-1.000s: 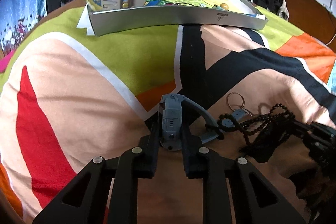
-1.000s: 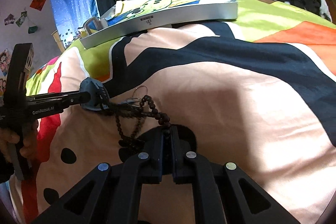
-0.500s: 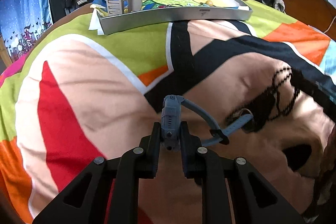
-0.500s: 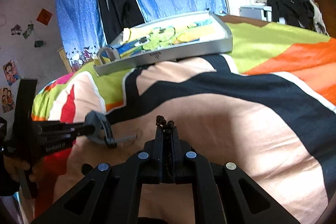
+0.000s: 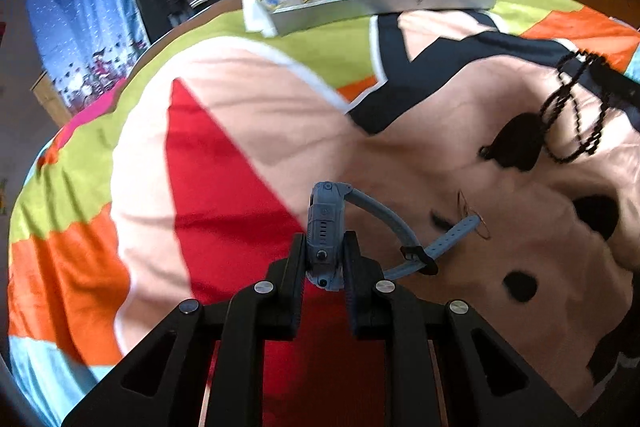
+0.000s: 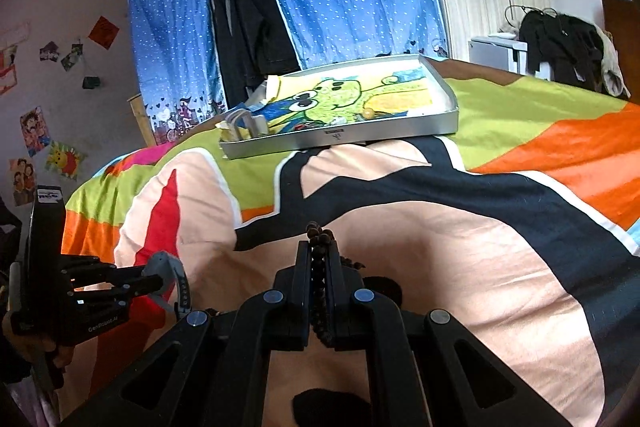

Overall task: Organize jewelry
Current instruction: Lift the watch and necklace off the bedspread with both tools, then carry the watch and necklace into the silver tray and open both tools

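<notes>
My left gripper (image 5: 325, 247) is shut on a grey-blue watch (image 5: 325, 223) and holds it above the bedspread, its strap (image 5: 384, 223) curving off to the right. My right gripper (image 6: 319, 251) is shut on a dark bead necklace (image 6: 319, 275). The necklace hangs in loops at the right of the left wrist view (image 5: 572, 115). The left gripper and watch (image 6: 168, 271) also show at the left of the right wrist view. A silver tray (image 6: 344, 137) with a green cartoon lining lies far back on the bed, holding a hair claw (image 6: 240, 119) and small items.
A thin metal ring (image 5: 472, 215) lies on the bedspread by the watch strap's end. The colourful bedspread (image 5: 240, 115) covers everything below. Blue curtains and hanging clothes (image 6: 248, 19) stand behind the bed; dark clothes are piled at the back right (image 6: 560, 39).
Both grippers have lifted: the watch and the necklace came up off the bedspread. The views tilted up, and the tray now sits farther off. The ring stayed on the bed.
</notes>
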{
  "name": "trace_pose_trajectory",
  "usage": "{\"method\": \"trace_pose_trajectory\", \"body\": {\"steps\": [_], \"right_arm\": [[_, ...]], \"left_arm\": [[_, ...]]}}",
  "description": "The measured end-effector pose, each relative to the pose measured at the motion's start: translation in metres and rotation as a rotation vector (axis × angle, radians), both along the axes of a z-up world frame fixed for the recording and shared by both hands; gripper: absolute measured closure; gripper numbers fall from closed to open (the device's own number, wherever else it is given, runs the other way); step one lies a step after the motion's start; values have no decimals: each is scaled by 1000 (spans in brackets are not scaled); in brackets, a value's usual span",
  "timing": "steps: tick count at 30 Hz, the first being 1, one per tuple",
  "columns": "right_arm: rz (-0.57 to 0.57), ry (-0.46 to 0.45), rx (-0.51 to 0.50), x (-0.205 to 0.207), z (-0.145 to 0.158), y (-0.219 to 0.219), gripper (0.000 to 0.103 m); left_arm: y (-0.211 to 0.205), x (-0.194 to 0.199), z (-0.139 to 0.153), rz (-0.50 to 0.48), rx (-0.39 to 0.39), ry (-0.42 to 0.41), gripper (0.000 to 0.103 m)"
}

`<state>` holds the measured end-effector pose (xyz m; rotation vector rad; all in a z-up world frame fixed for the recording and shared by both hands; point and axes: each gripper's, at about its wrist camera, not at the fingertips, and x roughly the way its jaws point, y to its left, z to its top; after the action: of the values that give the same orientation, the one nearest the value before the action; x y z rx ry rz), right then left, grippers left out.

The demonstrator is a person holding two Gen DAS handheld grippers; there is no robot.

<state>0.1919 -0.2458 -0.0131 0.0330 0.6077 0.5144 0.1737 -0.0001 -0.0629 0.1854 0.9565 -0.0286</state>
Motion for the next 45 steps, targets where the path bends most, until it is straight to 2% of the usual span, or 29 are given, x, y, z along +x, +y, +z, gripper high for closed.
{"method": "trace_pose_trajectory", "body": {"steps": [6,9,14,22,25,31,35,41,45], "right_arm": [[20,-3,-1,-14,4,11,97],[30,-2,-5,-20,4,17,97],[46,1,-11,-23,1,25,97],[63,2,-7,-17,0,32,97],[67,-4,2,-9,6,34,97],[90,-49,11,9,32,39,97],[107,-86,14,32,56,44,97],[93,-143,13,88,88,48,97],[58,-183,38,132,103,45,97]], "left_arm": [[16,-9,-10,64,45,50,89],[25,-12,-8,91,41,44,89],[35,-13,-4,108,85,25,89],[42,-4,15,127,51,-32,89],[39,7,28,123,13,-53,89],[29,44,69,111,-92,-90,89],[19,80,98,94,-131,-131,89],[4,147,136,74,-205,-185,89],[-2,188,146,91,-242,-227,89]]}}
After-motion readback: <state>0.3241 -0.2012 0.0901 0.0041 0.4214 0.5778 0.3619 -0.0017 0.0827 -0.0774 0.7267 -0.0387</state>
